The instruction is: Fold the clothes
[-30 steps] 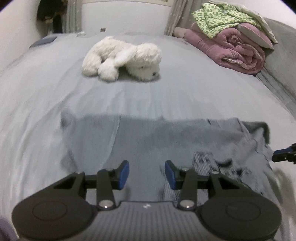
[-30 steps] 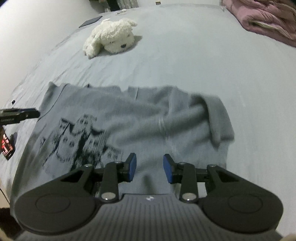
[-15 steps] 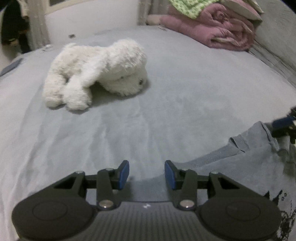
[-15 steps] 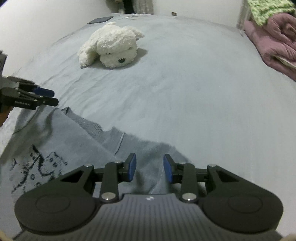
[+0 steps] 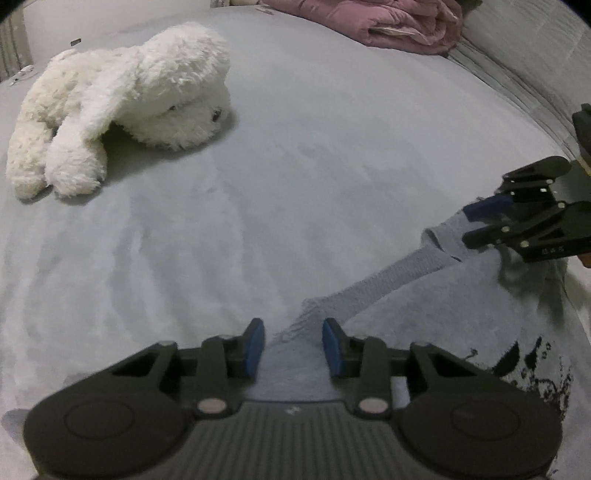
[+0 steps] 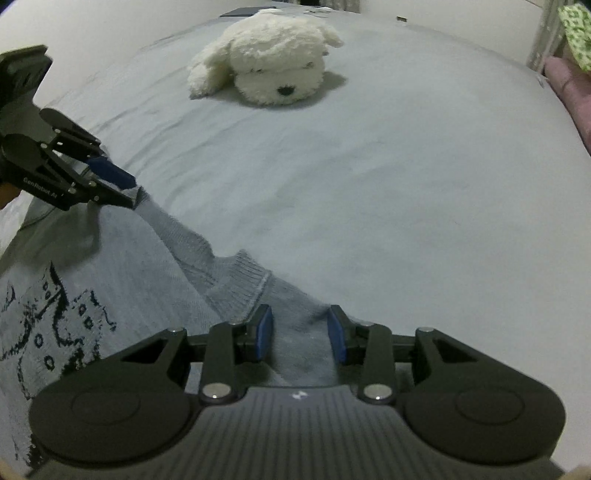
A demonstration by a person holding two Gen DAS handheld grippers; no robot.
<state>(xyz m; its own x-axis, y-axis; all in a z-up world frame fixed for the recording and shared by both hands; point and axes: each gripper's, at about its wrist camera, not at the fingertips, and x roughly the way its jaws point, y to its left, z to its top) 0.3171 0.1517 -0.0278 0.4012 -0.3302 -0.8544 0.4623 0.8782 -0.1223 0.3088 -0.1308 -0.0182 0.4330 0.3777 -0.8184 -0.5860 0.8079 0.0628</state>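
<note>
A grey knitted sweater with a dark print lies flat on the bed; the right wrist view shows its ribbed far edge. My left gripper points down at one far corner of it. Its jaws are closing, with the cloth's edge between the blue pads and gaps still showing. The right wrist view shows it from the side. My right gripper stands open over the other far corner, a ridge of cloth between its pads, untouched. It also shows in the left wrist view.
A white plush dog lies on the grey sheet beyond the sweater. Rolled pink bedding sits at the far right, with a green patterned cloth above it. A pale wall runs along the left.
Both grippers have moved forward and down from over the sweater's middle to its far edge. The plush dog looks much nearer. The left jaws have narrowed.
</note>
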